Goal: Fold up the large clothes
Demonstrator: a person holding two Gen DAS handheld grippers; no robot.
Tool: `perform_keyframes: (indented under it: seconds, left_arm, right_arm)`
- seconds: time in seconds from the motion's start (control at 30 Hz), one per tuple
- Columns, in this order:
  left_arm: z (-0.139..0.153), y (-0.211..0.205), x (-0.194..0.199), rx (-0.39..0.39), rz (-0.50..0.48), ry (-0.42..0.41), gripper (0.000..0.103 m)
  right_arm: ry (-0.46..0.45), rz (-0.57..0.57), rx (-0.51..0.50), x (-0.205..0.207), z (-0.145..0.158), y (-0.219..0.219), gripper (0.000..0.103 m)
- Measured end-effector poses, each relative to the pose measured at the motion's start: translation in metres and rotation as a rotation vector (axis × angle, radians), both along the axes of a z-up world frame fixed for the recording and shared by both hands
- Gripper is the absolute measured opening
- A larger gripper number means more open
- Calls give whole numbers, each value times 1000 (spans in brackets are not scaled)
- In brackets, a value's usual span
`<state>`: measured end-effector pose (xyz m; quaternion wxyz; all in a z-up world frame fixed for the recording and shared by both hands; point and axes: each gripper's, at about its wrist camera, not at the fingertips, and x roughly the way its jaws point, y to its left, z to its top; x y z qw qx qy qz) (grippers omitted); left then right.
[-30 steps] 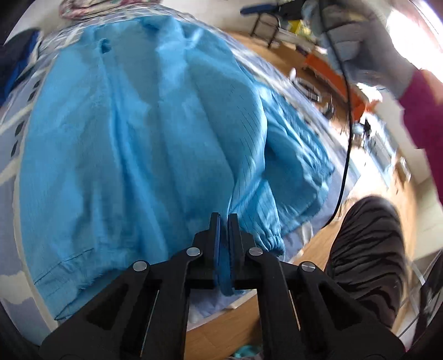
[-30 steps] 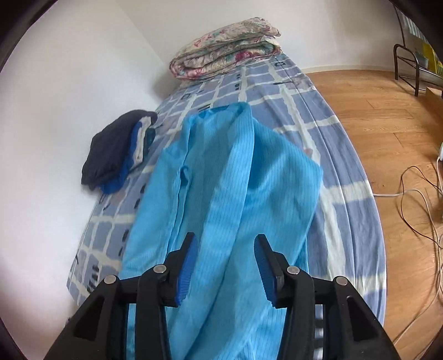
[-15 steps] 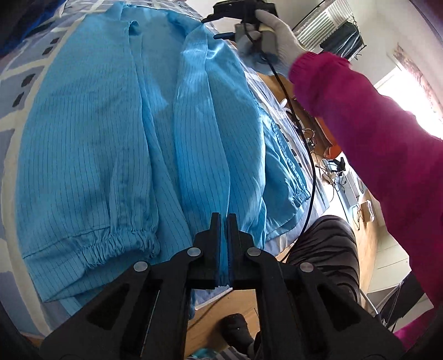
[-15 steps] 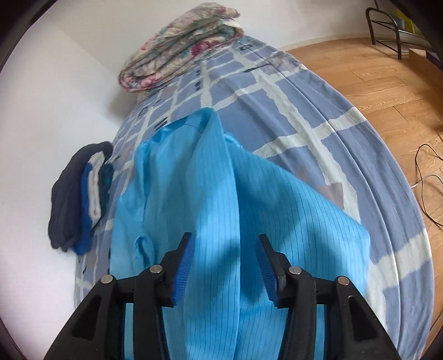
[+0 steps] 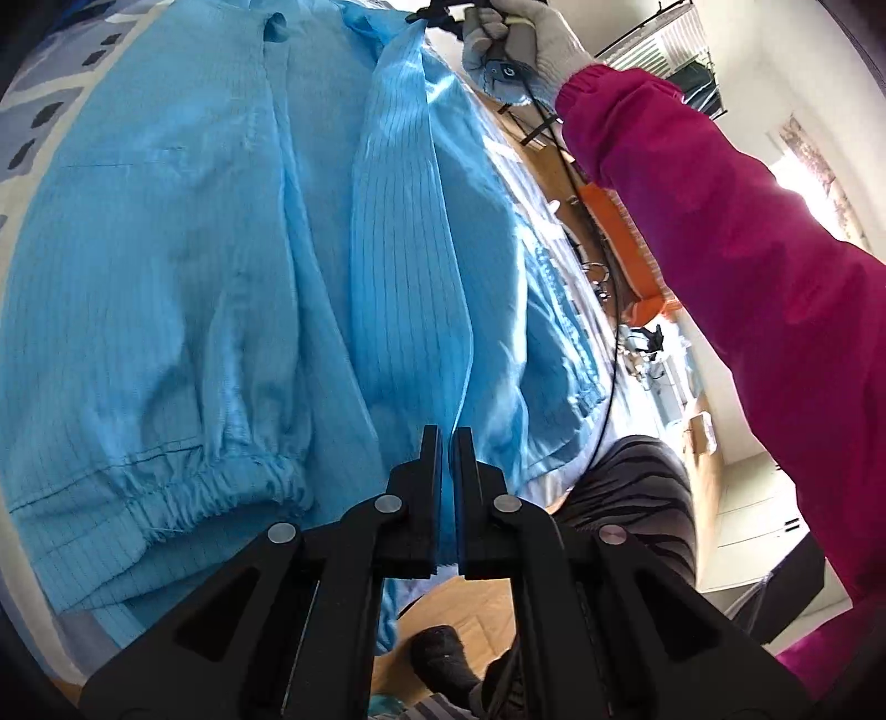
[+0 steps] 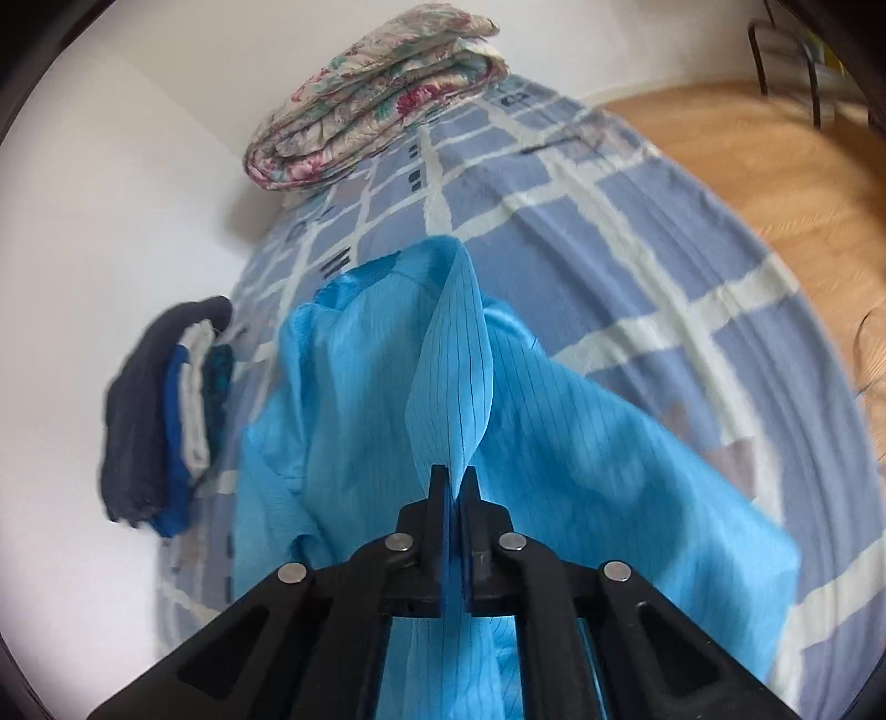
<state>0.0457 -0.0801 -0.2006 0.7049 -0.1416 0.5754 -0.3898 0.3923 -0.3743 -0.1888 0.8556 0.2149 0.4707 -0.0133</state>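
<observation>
A bright blue pinstriped garment (image 5: pixel 183 266) lies spread on the bed, with an elastic cuff (image 5: pixel 221 487) near the bed's edge. My left gripper (image 5: pixel 448 437) is shut on a fold of this garment at its near end. In the right wrist view the same blue garment (image 6: pixel 554 471) rises in a ridge into my right gripper (image 6: pixel 454 476), which is shut on that fold near the collar end. The right gripper (image 5: pixel 437 11) also shows at the top of the left wrist view, held by a gloved hand (image 5: pixel 520 44) in a magenta sleeve. The fold runs taut between both grippers.
The bed (image 6: pixel 637 232) has a blue and white checked sheet. A folded floral quilt (image 6: pixel 376 94) sits at its far end and a stack of dark folded clothes (image 6: pixel 160 415) by the wall. Wooden floor (image 6: pixel 775 155) lies to the right. A striped trouser leg (image 5: pixel 626 498) stands at the bedside.
My right gripper has closed on a fold of the blue garment and the fold now stands up as a ridge. The left gripper stays shut on its end and has rolled a little.
</observation>
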Motion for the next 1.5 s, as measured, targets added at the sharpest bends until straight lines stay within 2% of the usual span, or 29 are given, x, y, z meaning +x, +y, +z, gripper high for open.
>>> perform_keyframes:
  seconds: [0.1, 0.17, 0.27, 0.37, 0.43, 0.47, 0.5, 0.53, 0.6, 0.63, 0.67, 0.73, 0.77, 0.8, 0.83, 0.87, 0.9, 1.07, 1.13, 1.2, 1.23, 1.27, 1.3, 1.37, 1.43, 1.47, 1.5]
  left_arm:
    - [1, -3, -1, -25, -8, 9, 2]
    - [-2, -4, -1, -32, -10, 19, 2]
    - [-8, -3, -1, -36, -5, 41, 2]
    - [-10, 2, 0, -32, 8, 49, 2]
    - [-9, 4, 0, -32, 13, 51, 2]
    - [-7, 5, 0, -29, 17, 48, 2]
    - [-5, 4, 0, -27, 19, 43, 2]
    - [-4, 6, 0, -26, 21, 39, 2]
    - [-1, 10, 1, -25, 46, 34, 2]
    - [-1, 13, 2, -27, 57, 35, 2]
    - [-1, 14, 3, -24, 68, 37, 2]
    - [2, 16, 6, -12, 91, 31, 2]
    - [3, 14, 6, -6, 95, 22, 8]
    - [4, 11, 7, -1, 94, 14, 24]
    - [5, 8, 7, 0, 93, 10, 35]
    - [6, 3, 5, -7, 91, 2, 50]
    - [8, -2, 2, -5, 85, -13, 54]
    - [8, -30, -8, 95, 19, -91, 54]
    - [4, -40, -10, 121, -1, -98, 54]
    - [3, -45, -11, 133, -10, -101, 54]
    - [2, -48, -11, 132, -12, -101, 54]
    - [2, -49, -11, 122, -13, -98, 50]
    - [1, -49, -10, 113, -10, -91, 36]
    - [-3, -46, -7, 104, 4, -61, 18]
    - [-6, -40, -6, 78, 24, -24, 17]
    - [-8, -37, -4, 67, 35, -9, 17]
    - [-8, -34, -4, 61, 42, -2, 17]
  right_arm:
    - [-17, 70, -348, 13, 24, 44, 0]
    - [-24, 108, -489, 25, 28, 71, 0]
    - [-17, 199, -619, 46, 10, 121, 0]
    - [33, 286, -657, 60, -24, 157, 0]
    - [78, 323, -630, 64, -46, 170, 0]
    - [104, 333, -584, 65, -55, 171, 9]
    - [123, 333, -536, 65, -61, 169, 23]
    - [128, 324, -472, 64, -62, 164, 27]
    - [98, 300, -309, 56, -51, 147, 30]
    - [67, 285, -187, 48, -37, 131, 30]
    - [38, 272, -124, 41, -25, 119, 32]
    - [-10, 218, -70, 24, -2, 92, 33]
    - [-22, 196, -55, 16, 8, 78, 34]
    - [-27, 175, -48, 5, 15, 63, 36]
    - [-22, 164, -46, 0, 18, 55, 39]
    - [-9, 162, -40, -7, 18, 47, 47]
    - [6, 166, -37, -12, 15, 43, 53]
    - [96, 252, 5, -36, -19, 54, 52]
    - [135, 298, -31, -45, -33, 69, 40]
    - [182, 335, -70, -50, -44, 87, 16]
    - [194, 346, -97, -52, -47, 95, 13]
    - [200, 351, -109, -52, -48, 99, 5]
    - [198, 355, -113, -51, -49, 105, 3]
    - [186, 359, -87, -48, -47, 115, 3]
    - [188, 383, -48, -44, -49, 132, 4]
    - [192, 402, -42, -44, -51, 140, 10]
    - [204, 430, -30, -45, -53, 149, 21]
